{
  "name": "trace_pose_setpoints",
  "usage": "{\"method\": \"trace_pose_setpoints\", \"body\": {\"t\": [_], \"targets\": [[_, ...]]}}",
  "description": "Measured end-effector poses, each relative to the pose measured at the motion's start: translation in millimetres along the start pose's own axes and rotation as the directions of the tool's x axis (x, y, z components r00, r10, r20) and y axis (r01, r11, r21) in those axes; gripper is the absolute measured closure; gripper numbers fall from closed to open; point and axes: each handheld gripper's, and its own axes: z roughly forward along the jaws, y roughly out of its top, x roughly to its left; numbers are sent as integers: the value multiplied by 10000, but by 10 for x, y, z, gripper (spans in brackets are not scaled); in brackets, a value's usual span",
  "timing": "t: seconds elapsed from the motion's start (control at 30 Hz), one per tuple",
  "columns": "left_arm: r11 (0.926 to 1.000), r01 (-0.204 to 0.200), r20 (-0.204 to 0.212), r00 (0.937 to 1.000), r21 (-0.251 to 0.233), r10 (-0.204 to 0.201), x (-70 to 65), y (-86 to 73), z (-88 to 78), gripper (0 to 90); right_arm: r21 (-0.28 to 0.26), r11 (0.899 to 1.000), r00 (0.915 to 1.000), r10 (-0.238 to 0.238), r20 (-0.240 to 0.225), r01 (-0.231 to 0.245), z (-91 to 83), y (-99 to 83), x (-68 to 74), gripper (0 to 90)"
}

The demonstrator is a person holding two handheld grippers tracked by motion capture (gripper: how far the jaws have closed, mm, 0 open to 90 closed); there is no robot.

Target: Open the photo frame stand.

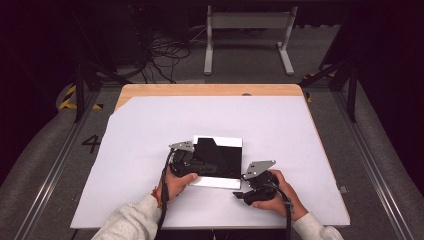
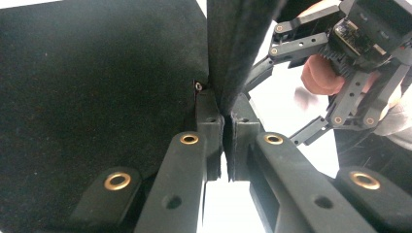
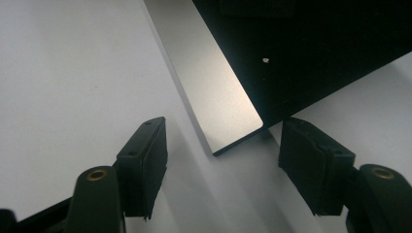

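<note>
On my left, I am holding my left gripper [image 1: 199,162] at the near left part of the flat silver case [image 1: 218,182], which is lying near the middle of the white sheet [image 1: 280,130] that is covering the wooden table [image 1: 210,90]. That claw is clamping a thin black flap [image 2: 238,43] edge-on: in the left gripper view my two pads are pressing together on its lower edge, with the flap rising up between them and a wide black panel [image 2: 97,97] spreading away to the left. From the high view the black flap [image 1: 207,150] is standing up a little over the dark top of the case, though I cannot quite tell in that dim picture whether it is a cover hinged to the case or a separate sheet. Moving right, the silver edge of the case [image 3: 214,92] is running diagonally in the right gripper view, its near corner pointing into the gap between my jaws. My right gripper [image 1: 245,192] is resting low on the white sheet just beside the case's near right corner, its jaws standing well apart and gripping nothing, one finger [image 3: 145,160] lying off to one side of the corner and the other close to it on the far side. My right hand [image 1: 277,200] is wrapping around the gripper body near the table's front edge.
</note>
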Motion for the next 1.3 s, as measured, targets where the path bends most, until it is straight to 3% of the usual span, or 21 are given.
{"method": "trace_pose_setpoints", "body": {"t": [0.2,0.27,0.4,0.43,0.57,0.63,0.73,0.93,1.1,1.2,1.3], "targets": [[9998,-150,-94,9998,116,152,-12,2,-3,863,17,10000,10000,-7,-65,7,6,13,-13,344],[9989,-314,-581,9978,353,334,-39,17,-7,837,-83,9999,10000,-76,-26,76,12,5,-4,339],[9989,-80,-739,9972,459,114,-9,-27,-11,763,-213,9995,9996,-222,-177,218,30,0,14,283],[9992,-36,-583,9983,406,60,6,-35,-17,764,-209,9995,9995,-246,-174,243,36,3,17,279],[9989,-115,-738,9972,460,149,-2,-20,-25,773,-111,9994,9992,-345,-209,343,47,21,29,256],[9989,-58,-797,9968,462,95,6,-19,-31,771,-144,9991,9991,-393,-189,390,53,24,31,259],[9986,15,-948,9955,535,35,25,-32,-32,698,-366,9984,9990,-432,-79,429,63,19,49,306],[9949,-427,-1251,9907,917,540,-21,-18,-60,646,-731,9966,9992,-392,28,393,62,3,63,458],[9889,-716,-1197,9890,1299,873,-53,-4,-86,544,-934,9945,9984,-452,336,482,67,-6,98,460],[9839,-963,-1303,9846,1507,1163,-95,-10,-125,433,-1105,9930,9981,-376,496,429,80,-14,106,450],[9798,-1241,-1463,9782,1571,1473,-140,-32,-221,378,-1211,9920,9967,-274,769,366,80,-23,94,440]]}}
